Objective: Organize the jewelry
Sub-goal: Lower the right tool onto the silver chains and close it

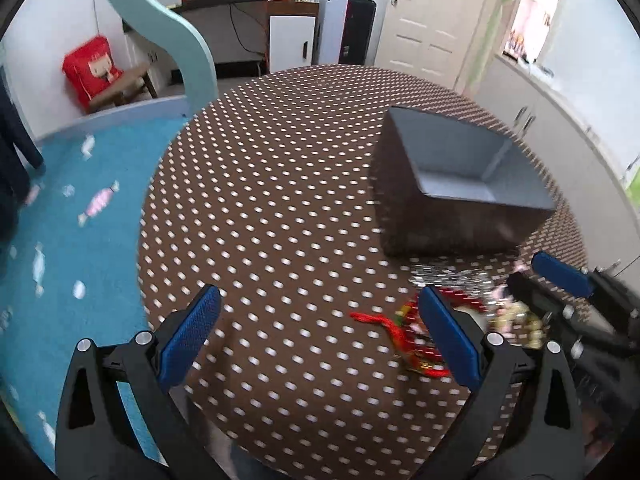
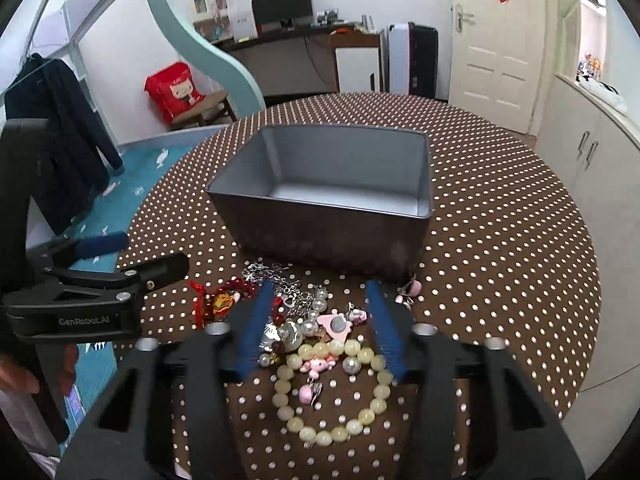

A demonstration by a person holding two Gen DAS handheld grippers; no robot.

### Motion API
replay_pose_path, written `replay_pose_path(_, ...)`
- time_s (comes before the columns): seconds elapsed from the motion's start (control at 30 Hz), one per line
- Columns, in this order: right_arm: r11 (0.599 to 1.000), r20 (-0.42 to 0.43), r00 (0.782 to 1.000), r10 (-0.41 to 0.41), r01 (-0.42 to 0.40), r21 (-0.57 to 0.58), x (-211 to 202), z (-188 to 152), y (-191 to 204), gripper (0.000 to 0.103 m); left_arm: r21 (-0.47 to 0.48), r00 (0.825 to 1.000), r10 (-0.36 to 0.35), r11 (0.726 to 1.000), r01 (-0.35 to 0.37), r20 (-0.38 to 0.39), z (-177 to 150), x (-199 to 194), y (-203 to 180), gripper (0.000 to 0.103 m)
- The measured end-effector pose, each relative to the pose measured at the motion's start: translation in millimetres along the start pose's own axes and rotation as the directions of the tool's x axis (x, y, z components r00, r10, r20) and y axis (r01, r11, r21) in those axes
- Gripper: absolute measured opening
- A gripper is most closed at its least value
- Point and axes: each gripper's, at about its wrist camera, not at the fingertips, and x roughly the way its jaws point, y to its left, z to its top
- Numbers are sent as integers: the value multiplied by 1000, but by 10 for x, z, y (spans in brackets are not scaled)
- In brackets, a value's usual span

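Note:
A grey open box (image 2: 332, 200) stands empty on the round dotted table (image 2: 500, 240); it also shows in the left wrist view (image 1: 460, 184). In front of it lies a pile of jewelry: a yellow bead bracelet (image 2: 332, 392), a silver chain (image 2: 284, 284), pearls (image 2: 316, 304), pink charms (image 2: 336, 326) and a red cord bracelet (image 2: 220, 300), which shows again in the left wrist view (image 1: 404, 336). My right gripper (image 2: 320, 300) is open and hangs over the pile. My left gripper (image 1: 320, 320) is open and empty, left of the pile.
The table edge drops to a blue carpet (image 1: 72, 220) on the left. A red cushion (image 2: 176, 92) sits on a stool behind. White cabinets (image 2: 592, 168) stand at the right. The left gripper's body (image 2: 80, 292) shows at the right view's left side.

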Motion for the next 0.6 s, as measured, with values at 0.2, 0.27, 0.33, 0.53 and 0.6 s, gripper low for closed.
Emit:
replay_pose_path(0.2,995,-69,997,24,-30,-95,174,70,91,22,-13,999,-34,999,33,-17,57,52,112,97)
replay_pose_path(0.27,991,-88,996,33,-44,-126,226,81,138,22,-6,999,-32,999,32,-16,66,43,126,97)
replay_pose_path(0.33,983,-112,993,41,-60,-172,276,87,189,21,-3,999,-46,999,46,-20,65,50,136,97)
replay_pose_path(0.53,954,-158,987,16,-62,-293,476,79,237,10,6,997,-61,998,61,-38,50,91,96,97)
replay_pose_path(0.6,943,-153,988,11,-62,-328,481,71,261,8,9,997,-68,998,68,-46,60,94,77,97)
